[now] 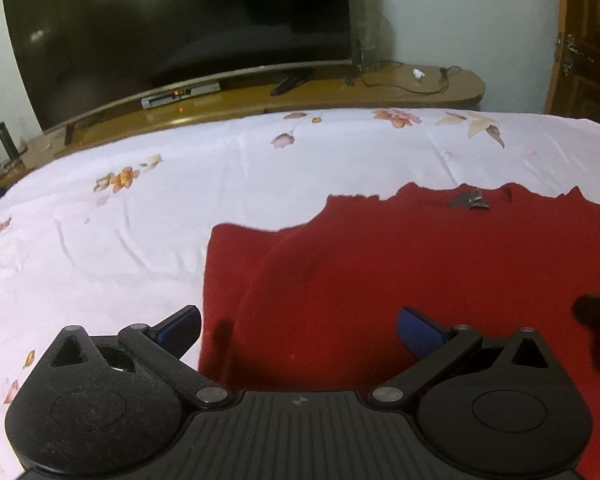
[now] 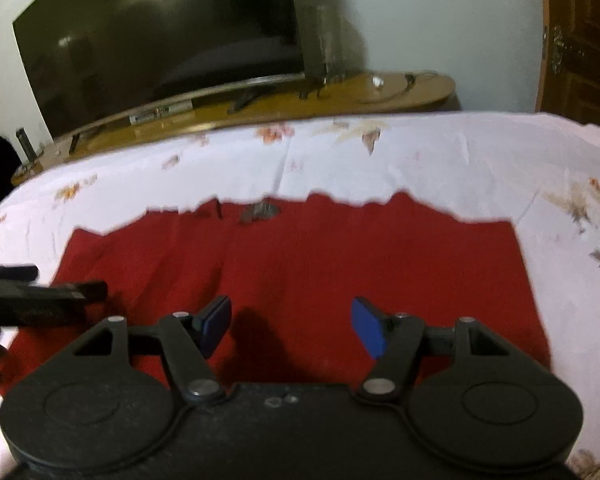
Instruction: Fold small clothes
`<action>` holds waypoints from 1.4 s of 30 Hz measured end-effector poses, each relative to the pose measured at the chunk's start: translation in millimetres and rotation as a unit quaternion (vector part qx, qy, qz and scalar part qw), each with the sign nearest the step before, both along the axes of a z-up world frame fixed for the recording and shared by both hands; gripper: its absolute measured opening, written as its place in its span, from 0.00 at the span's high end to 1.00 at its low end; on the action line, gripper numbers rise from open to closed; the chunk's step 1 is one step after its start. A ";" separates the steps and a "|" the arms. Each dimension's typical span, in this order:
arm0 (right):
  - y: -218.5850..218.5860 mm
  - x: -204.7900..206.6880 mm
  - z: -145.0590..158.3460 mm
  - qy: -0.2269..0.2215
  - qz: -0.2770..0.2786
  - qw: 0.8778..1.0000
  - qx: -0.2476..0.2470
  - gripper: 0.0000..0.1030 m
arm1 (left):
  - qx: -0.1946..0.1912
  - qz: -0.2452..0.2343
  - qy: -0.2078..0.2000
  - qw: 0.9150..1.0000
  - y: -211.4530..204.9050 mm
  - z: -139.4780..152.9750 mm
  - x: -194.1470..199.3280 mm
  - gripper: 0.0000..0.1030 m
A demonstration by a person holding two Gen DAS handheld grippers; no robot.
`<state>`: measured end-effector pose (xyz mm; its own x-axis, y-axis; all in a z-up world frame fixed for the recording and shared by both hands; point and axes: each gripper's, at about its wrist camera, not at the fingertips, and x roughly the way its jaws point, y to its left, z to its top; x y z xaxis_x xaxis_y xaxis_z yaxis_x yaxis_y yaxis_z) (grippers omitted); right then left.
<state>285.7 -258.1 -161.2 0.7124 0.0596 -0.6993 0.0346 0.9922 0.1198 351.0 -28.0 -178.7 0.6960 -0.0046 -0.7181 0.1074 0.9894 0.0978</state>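
Left wrist view looks down over a red garment (image 1: 400, 272) spread flat on a bed covered with a white floral bedsheet (image 1: 140, 208). The left gripper (image 1: 298, 334) stands with its jaws spread as wide as they go and nothing between them; one blue pad sits over the sheet just off the garment's left edge, the other over the red cloth. That straddle suggests it is placed to take or has let go of the left edge. A rounded ridge in the cloth just ahead of it looks like a sleeve or side panel already laid over the body, so a first fold may be in.

In the right wrist view the right gripper (image 2: 290, 326) is partly open, both pads over the middle of the garment's near part, with no cloth visibly pinched; it seems poised over the cloth rather than gripping. The far edge of the garment is jagged, and a small grey tag or label (image 2: 258, 212) lies near it, probably at the neckline.

The left gripper shows at the left edge of this view, close beside the right one, so the two could crowd each other over the near hem. Beyond the bed, well apart from the work, a television (image 1: 172, 28) stands on a wooden TV stand (image 1: 340, 92) with a set-top box (image 1: 180, 96), and a wooden door (image 1: 588, 60) is to the right. Nothing lies on the garment to block a fold.
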 end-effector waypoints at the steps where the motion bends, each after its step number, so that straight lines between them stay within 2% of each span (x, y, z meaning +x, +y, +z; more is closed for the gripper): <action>1: 2.0 2.1 -6.5 0.014 0.001 1.000 -0.008 0.36 | -0.005 0.000 0.003 1.000 4.4 2.1 -2.6 0.00; 4: 5.9 0.8 -9.0 0.014 0.002 1.000 -0.021 0.35 | -0.039 0.003 0.012 0.999 22.7 3.6 -8.1 0.00; 7: 2.6 -4.5 0.2 0.000 0.002 1.000 0.009 0.35 | -0.087 0.001 0.023 0.996 42.9 0.7 -11.6 0.00; 10: 1.6 -9.9 4.4 -0.009 0.005 1.000 0.018 0.34 | -0.136 0.012 0.041 0.990 61.9 -8.1 -9.3 0.00; 13: 0.0 -12.7 4.2 -0.007 0.007 1.000 0.023 0.34 | -0.189 0.008 0.062 0.980 73.2 -20.6 -7.0 0.00; 19: -4.2 -14.2 -1.7 -0.002 0.005 0.999 0.033 0.34 | -0.224 -0.007 0.043 0.974 78.8 -33.3 -10.2 0.00; 20: -4.8 -14.1 -2.1 -0.002 0.006 0.999 0.033 0.34 | -0.233 -0.006 0.041 0.972 79.8 -33.4 -8.6 0.09; 21: -5.4 -14.2 -2.4 -0.002 0.006 0.999 0.033 0.34 | -0.243 -0.004 0.037 0.969 81.8 -33.9 -8.8 0.21; 22: -6.0 -14.2 -2.6 -0.003 0.006 0.999 0.034 0.34 | -0.245 0.000 0.037 0.969 83.3 -33.9 -6.9 0.24; 24: -7.2 -14.1 -3.0 -0.004 0.006 0.999 0.038 0.34 | -0.257 0.010 0.037 0.966 88.3 -34.7 -5.7 0.43; 25: -8.1 -14.2 -3.1 -0.004 0.006 0.999 0.040 0.34 | -0.260 0.016 0.039 0.965 91.6 -34.3 -5.2 0.50; 26: -8.7 -14.1 -3.0 -0.004 0.006 0.999 0.042 0.34 | -0.267 0.019 0.041 0.963 95.6 -34.2 -5.0 0.65; 27: -9.1 -14.2 -3.1 -0.004 0.006 0.999 0.044 0.34 | -0.276 0.021 0.044 0.960 98.7 -34.7 -5.0 0.75; 30: -8.0 -12.6 -2.7 -0.001 0.009 0.999 0.037 0.34 | -0.277 0.015 0.043 0.960 97.6 -29.6 -5.1 0.83; 35: -7.7 -10.5 -1.3 -0.008 -0.001 1.000 0.007 0.34 | -0.303 -0.002 0.025 0.953 87.8 -10.4 -11.1 0.85; 37: -6.0 -5.4 -13.5 0.016 0.005 1.000 -0.007 0.34 | -0.307 -0.016 0.018 0.951 79.0 -0.5 -13.4 0.85; 39: 0.1 -5.3 -18.2 0.012 0.018 0.999 -0.035 0.32 | -0.314 -0.027 0.012 0.949 70.4 9.8 -15.2 0.85; 42: -8.0 -7.4 -12.0 0.008 0.012 1.000 0.001 0.33 | -0.316 -0.057 0.000 0.947 49.4 27.3 -18.0 0.85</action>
